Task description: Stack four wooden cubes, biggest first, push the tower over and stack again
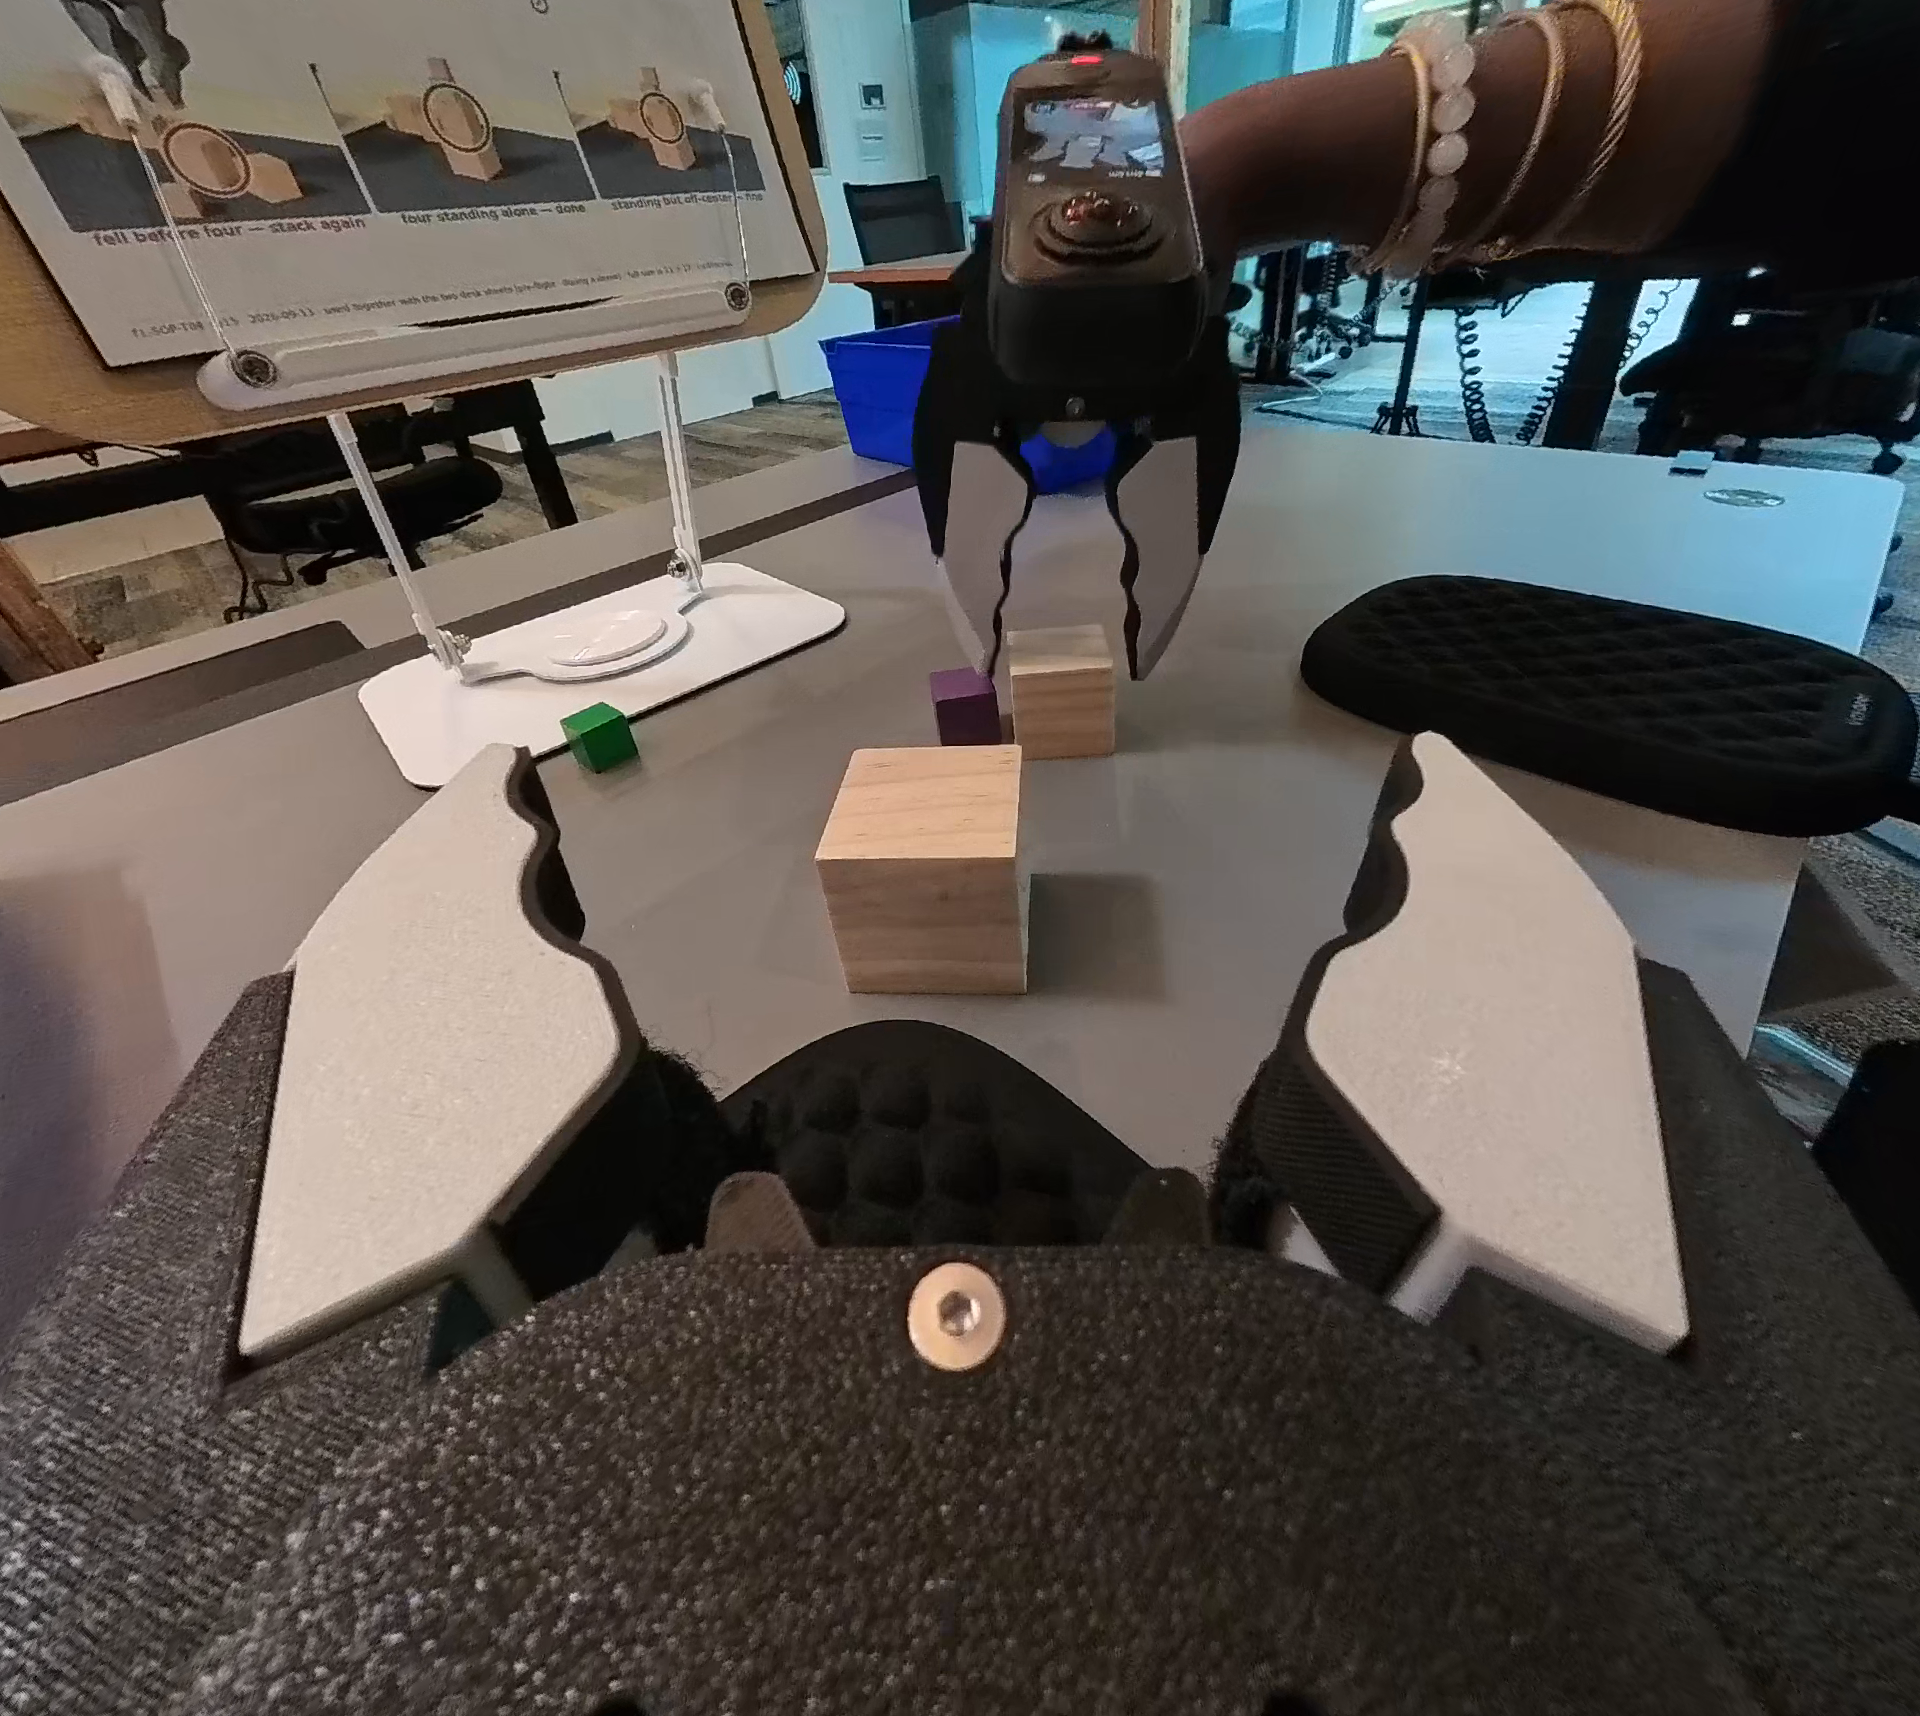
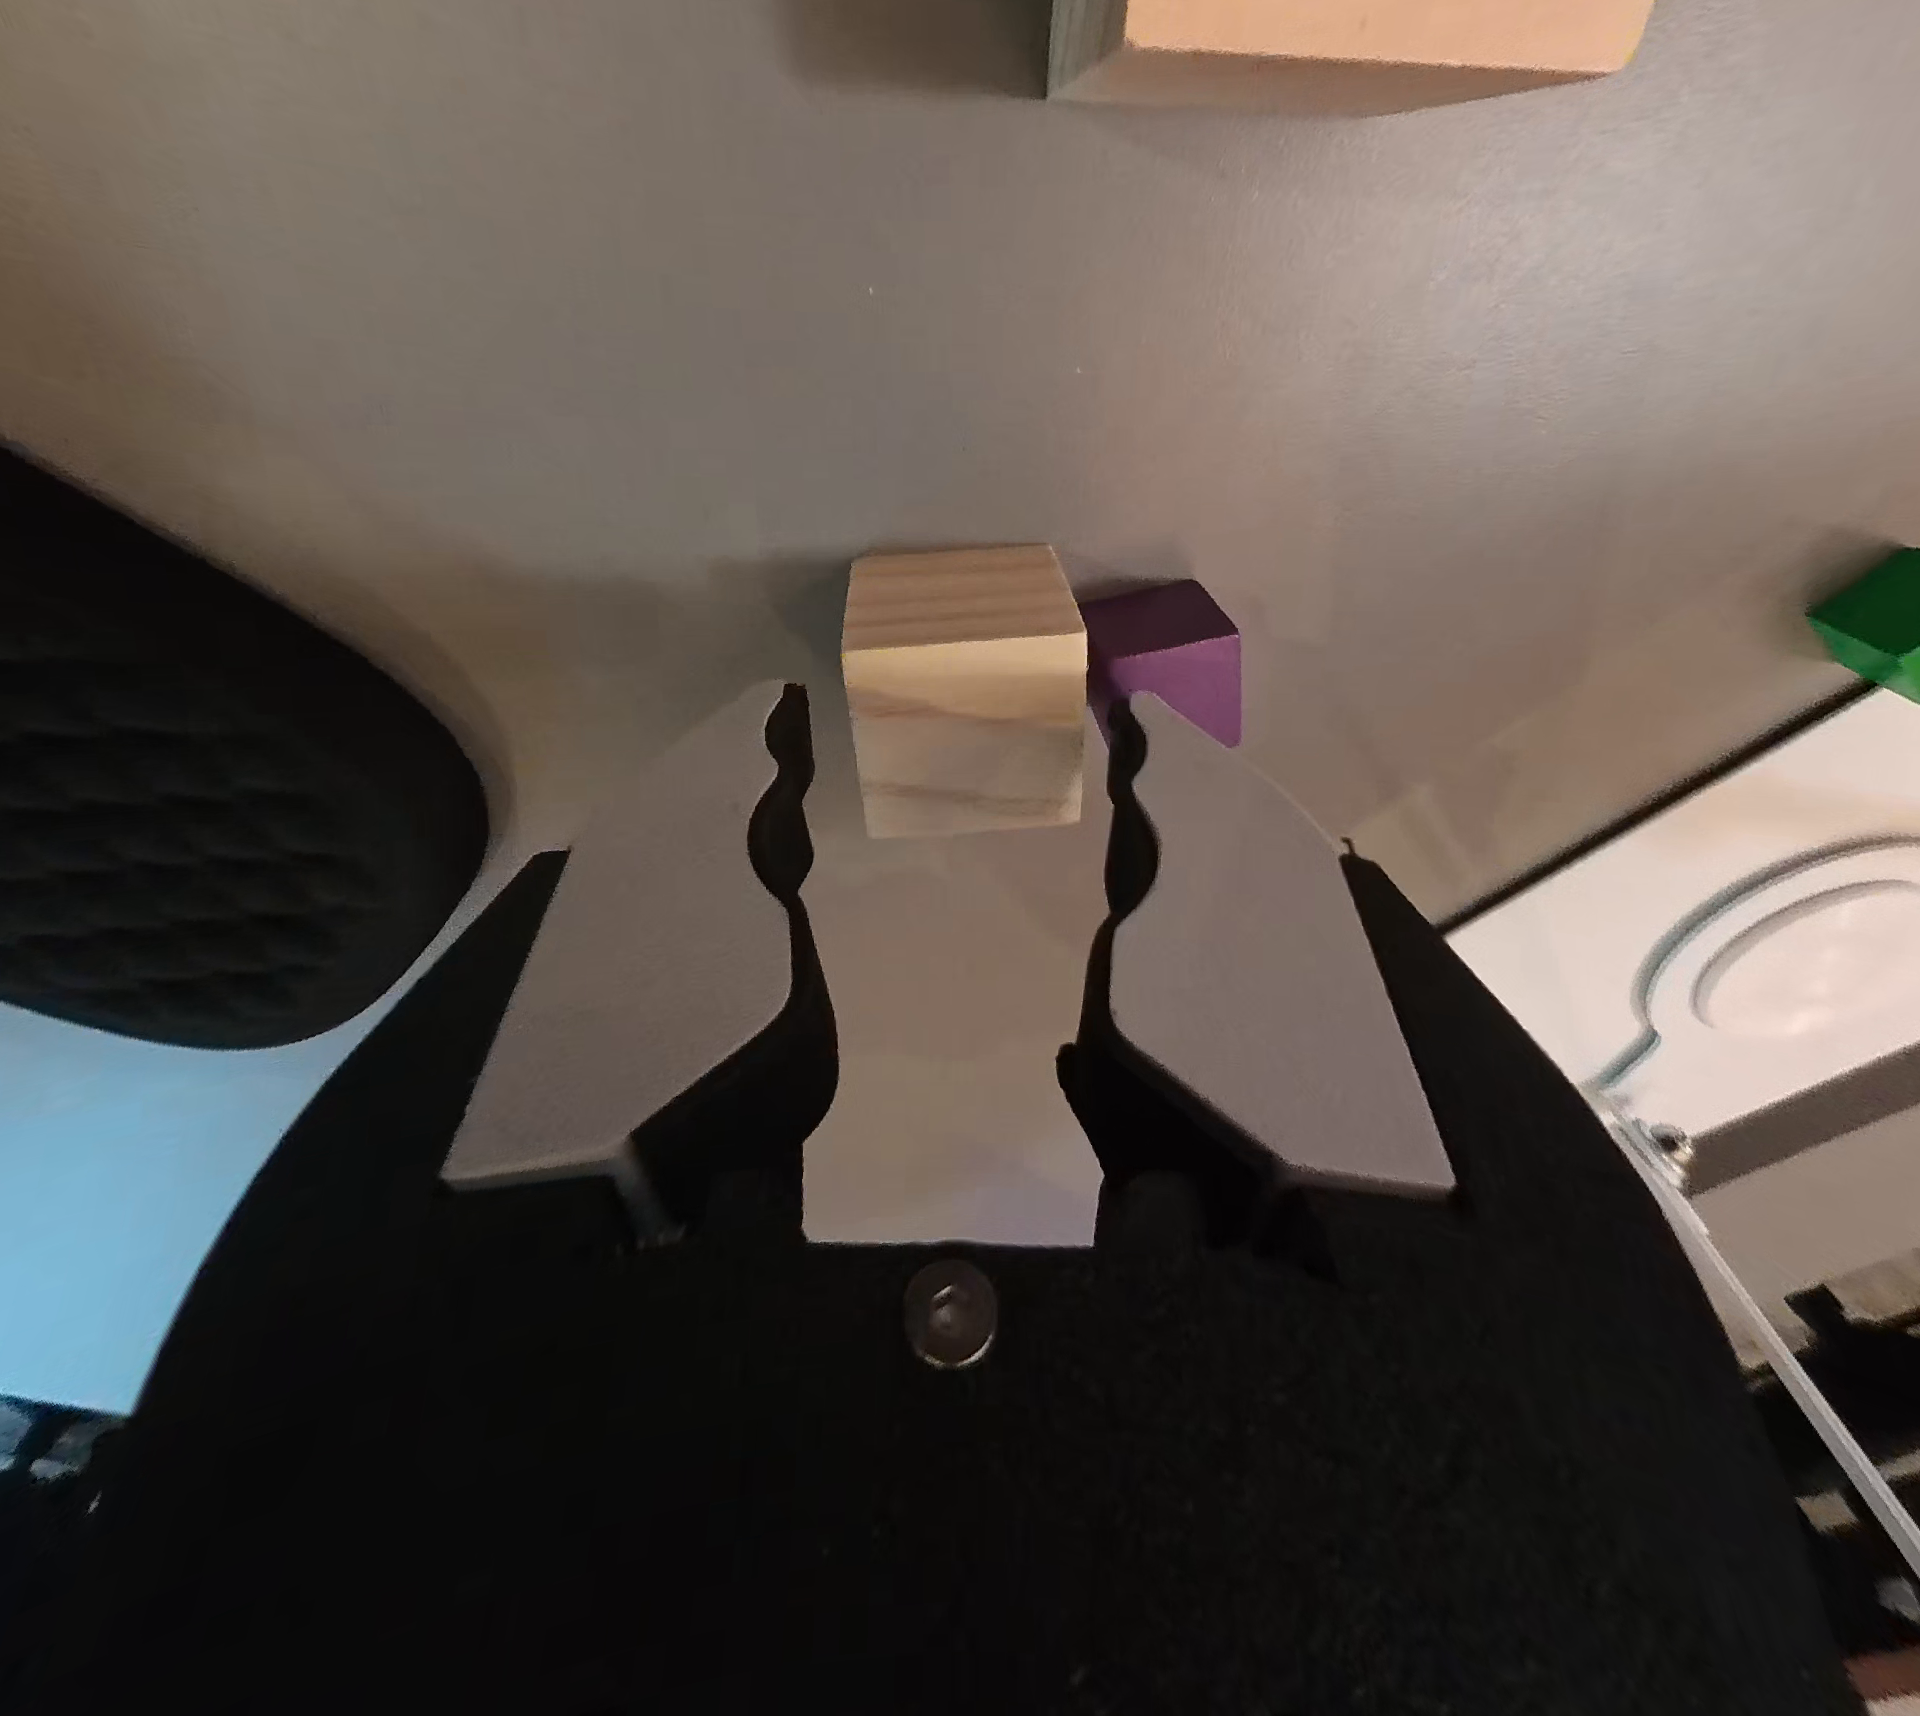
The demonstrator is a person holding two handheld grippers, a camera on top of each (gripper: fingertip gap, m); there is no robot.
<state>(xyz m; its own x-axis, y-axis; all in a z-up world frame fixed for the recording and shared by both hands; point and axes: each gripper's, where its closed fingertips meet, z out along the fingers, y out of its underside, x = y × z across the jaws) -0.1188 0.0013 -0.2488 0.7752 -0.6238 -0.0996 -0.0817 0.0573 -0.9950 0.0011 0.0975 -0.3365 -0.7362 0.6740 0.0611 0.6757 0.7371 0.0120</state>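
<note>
Across the grey bench (image 1: 675,887), going big to small: holding left tongs (image 1: 966,747) wide apart, empty, facing the big wooden cube (image 1: 925,866); hanging right tongs (image 2: 956,698) parted around the smaller wooden cube (image 1: 1060,690), pads not pressing; spotting purple cube (image 1: 966,705) just beside it, green cube (image 1: 601,736) well apart.

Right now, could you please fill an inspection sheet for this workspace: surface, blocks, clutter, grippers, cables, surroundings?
Surface: grey table, blocks standing on it.
Blocks: large wooden cube nearest the left gripper; small wooden cube touching purple cube; green cube apart, by the white stand base.
Clutter: black padded cushion; instruction sheet on stand; blue bin.
Grippers: left gripper wide open, empty; right gripper open, straddling the small wooden cube, gap visible at the pads.
Cables: coiled cables behind the table.
Surroundings: office desks, chairs.
</note>
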